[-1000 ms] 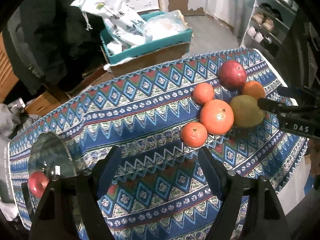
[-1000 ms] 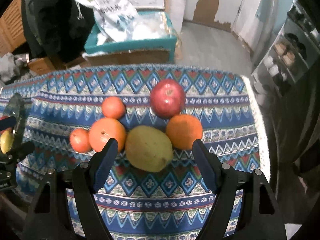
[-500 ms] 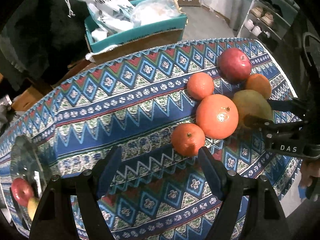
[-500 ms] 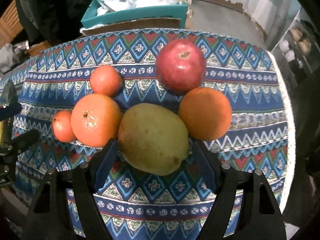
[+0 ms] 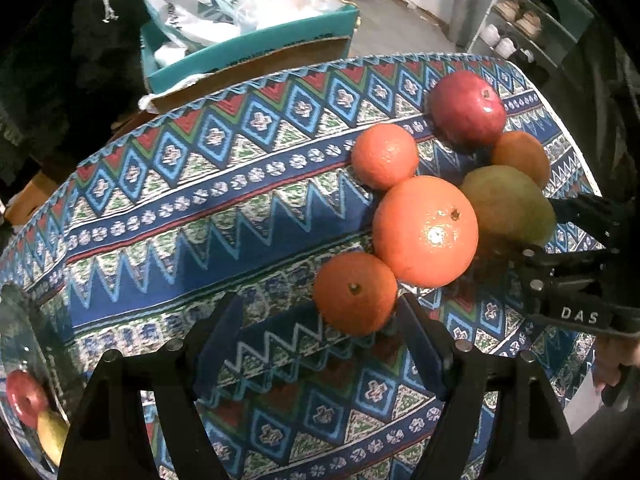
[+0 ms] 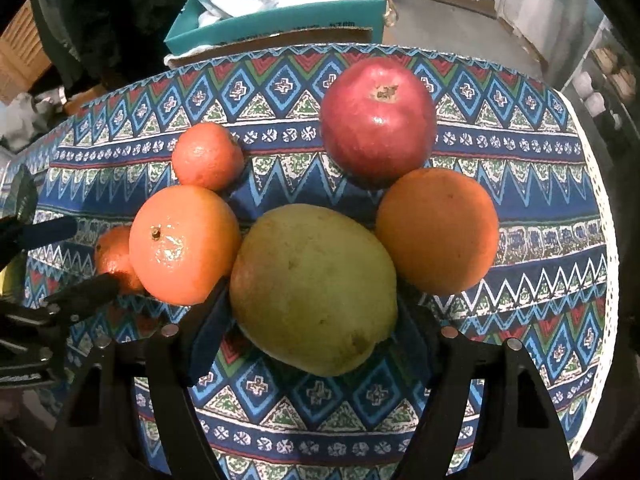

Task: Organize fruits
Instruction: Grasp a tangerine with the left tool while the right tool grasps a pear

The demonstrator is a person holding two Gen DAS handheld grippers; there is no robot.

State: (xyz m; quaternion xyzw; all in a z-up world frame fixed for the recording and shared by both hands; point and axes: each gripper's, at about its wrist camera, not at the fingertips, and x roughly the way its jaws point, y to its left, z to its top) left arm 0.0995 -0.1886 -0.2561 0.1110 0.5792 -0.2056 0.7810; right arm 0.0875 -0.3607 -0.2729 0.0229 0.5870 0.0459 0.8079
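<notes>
Several fruits lie clustered on the patterned tablecloth (image 5: 240, 216). My left gripper (image 5: 320, 340) is open, its fingers just short of a small mandarin (image 5: 355, 291). Behind the mandarin are a large orange (image 5: 426, 230), another mandarin (image 5: 385, 156), a red apple (image 5: 466, 107), an orange (image 5: 520, 156) and a green-yellow mango (image 5: 508, 204). My right gripper (image 6: 312, 340) is open with a finger on each side of the mango (image 6: 314, 292). I cannot tell whether the pads touch it. The red apple (image 6: 378, 120) and the oranges (image 6: 438, 230) (image 6: 184, 244) surround the mango.
A glass plate (image 5: 24, 360) at the table's left end holds a red apple (image 5: 24, 398) and a yellow fruit (image 5: 52, 434). A teal cardboard box (image 5: 248, 52) with plastic bags stands beyond the far table edge. Shelves (image 5: 532, 20) stand at the back right.
Both grippers have moved forward toward the fruit cluster. The left one now reaches the small mandarin. The right one's fingers now straddle the mango.
</notes>
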